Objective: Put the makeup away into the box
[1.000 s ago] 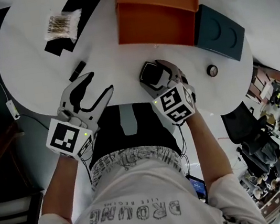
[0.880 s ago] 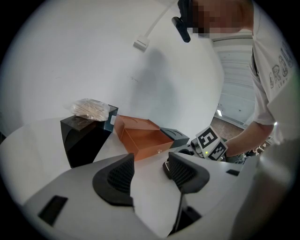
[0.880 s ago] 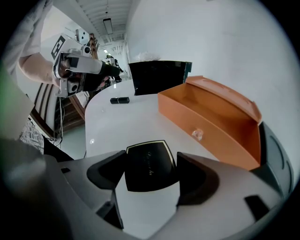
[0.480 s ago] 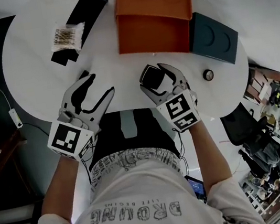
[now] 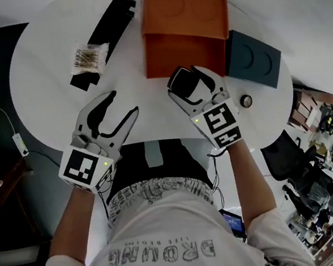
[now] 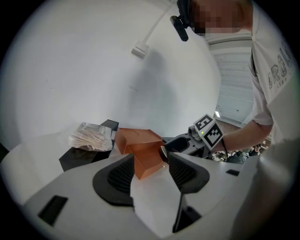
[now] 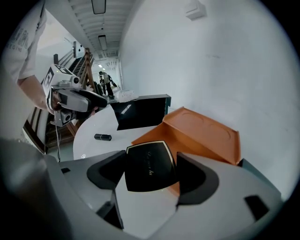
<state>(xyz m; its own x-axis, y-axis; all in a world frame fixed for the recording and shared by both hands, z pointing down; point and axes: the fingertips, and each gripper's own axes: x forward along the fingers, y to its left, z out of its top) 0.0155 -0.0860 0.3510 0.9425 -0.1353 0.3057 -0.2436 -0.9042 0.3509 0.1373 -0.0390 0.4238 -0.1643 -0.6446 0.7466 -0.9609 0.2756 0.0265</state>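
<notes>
Right claw (image 7: 151, 172): closed on a black compact (image 7: 147, 159), gripping it by its sides.
Compact's place: held above the counter (image 5: 45, 86), just at 6 o'clock of the orange box (image 5: 184, 31), not yet inside.
Left claw (image 5: 122, 103): spread wide and empty, at 8 o'clock of the box.
Left out: a small black tube (image 7: 102, 137) lies on the counter at 10 o'clock of the compact in the right gripper view. A small round item (image 5: 246, 100) sits at 4 o'clock of the box.
Progress: judged early. The compact needs carrying over the box and releasing, then the other pieces. The box's contents cannot be told.

Orange box (image 5: 184, 28), black compact (image 7: 149, 167)
</notes>
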